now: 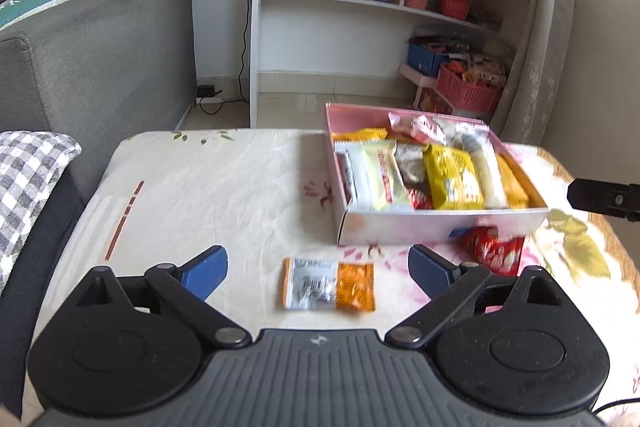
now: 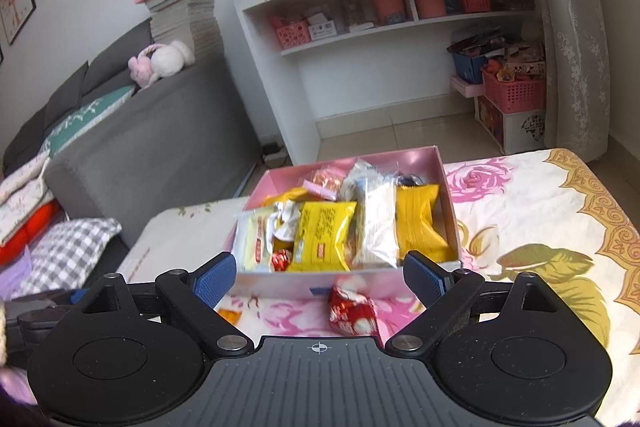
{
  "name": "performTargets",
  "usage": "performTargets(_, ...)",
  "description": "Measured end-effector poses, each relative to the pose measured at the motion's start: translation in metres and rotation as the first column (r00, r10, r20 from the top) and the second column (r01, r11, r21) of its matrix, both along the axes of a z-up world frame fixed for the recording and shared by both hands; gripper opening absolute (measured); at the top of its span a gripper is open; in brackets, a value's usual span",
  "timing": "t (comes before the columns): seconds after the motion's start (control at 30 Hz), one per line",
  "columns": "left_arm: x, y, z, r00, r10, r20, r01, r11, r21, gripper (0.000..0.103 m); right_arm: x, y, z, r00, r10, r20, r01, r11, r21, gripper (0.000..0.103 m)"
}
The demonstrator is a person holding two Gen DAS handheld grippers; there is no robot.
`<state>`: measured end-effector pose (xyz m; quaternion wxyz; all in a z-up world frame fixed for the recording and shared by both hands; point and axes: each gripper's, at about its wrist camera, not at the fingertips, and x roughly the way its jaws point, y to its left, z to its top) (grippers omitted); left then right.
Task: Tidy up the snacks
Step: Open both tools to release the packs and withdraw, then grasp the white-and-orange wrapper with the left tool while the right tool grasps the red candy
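**A:** How far along is the snack sorting?

**B:** Most of it looks done. The pink open-topped cardboard box [image 2: 447,195] on the flower-print tablecloth [image 2: 540,211] is already packed with wrapped snacks. Two are still out: an orange-and-white flat foil sachet [image 1: 329,283] lying just in front of the box, and a crinkled red-and-white wrapper [image 2: 352,309] touching the box's near wall (partly tucked under its edge, it seems).

**A:** And the hands?

**B:** The left gripper [image 1: 318,273] tilts down at the table, blue pads spread wide, the sachet lying between them untouched. The right gripper [image 2: 318,277] angles down over the red wrapper, jaws equally wide, holding nothing.
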<state>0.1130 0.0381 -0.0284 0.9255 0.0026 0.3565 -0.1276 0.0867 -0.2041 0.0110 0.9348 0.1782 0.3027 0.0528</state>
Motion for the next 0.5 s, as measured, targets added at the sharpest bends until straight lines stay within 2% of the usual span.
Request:
performTargets(0.3,-0.014,0.013,-0.014,0.998,-0.037,-0.044,0.037,0.999,0.002,0.100,-0.017,0.009,-0.019,0.998,0.034,-0.056,-0.040,0.993,-0.115,0.094)
performTargets(0.5,-0.017,0.020,-0.029,0.997,-0.060,-0.040,0.061,0.998,0.021,0.101,-0.027,0.011,-0.038,0.992,0.064,-0.106,-0.082,0.981,-0.178,0.095)
